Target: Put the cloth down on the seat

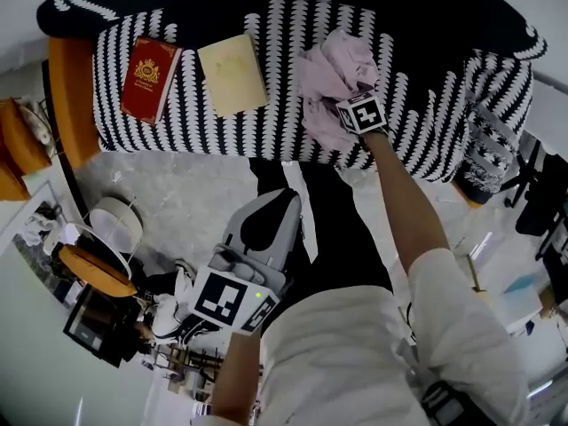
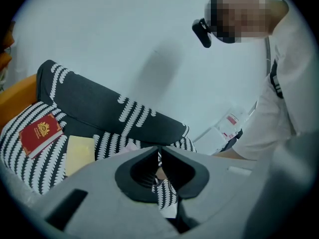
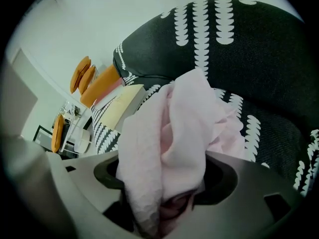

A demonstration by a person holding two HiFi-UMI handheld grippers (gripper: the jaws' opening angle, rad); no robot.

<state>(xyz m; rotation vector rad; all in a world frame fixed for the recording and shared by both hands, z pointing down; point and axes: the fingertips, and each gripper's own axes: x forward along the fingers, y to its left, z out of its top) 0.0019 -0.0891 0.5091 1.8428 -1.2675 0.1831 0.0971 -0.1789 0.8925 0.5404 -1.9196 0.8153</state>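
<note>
The pale pink cloth (image 1: 333, 82) lies crumpled on the black-and-white patterned seat (image 1: 426, 105), near its front edge. My right gripper (image 1: 348, 105) points steeply down into the cloth. In the right gripper view the cloth (image 3: 169, 143) bunches up between the wide-set jaws, which stand open around it without pinching it; the seat (image 3: 269, 128) shows behind. My left gripper (image 1: 286, 198) hangs low in front of the seat, away from the cloth. Its jaws (image 2: 158, 156) meet at the tips with nothing between them.
A red book (image 1: 149, 78) and a pale yellow book (image 1: 232, 74) lie on the seat, left of the cloth. An orange armrest (image 1: 71, 96) ends the seat at the left. A white round stool (image 1: 115, 224) stands on the floor below, and a patterned cushion (image 1: 493, 158) hangs at the right.
</note>
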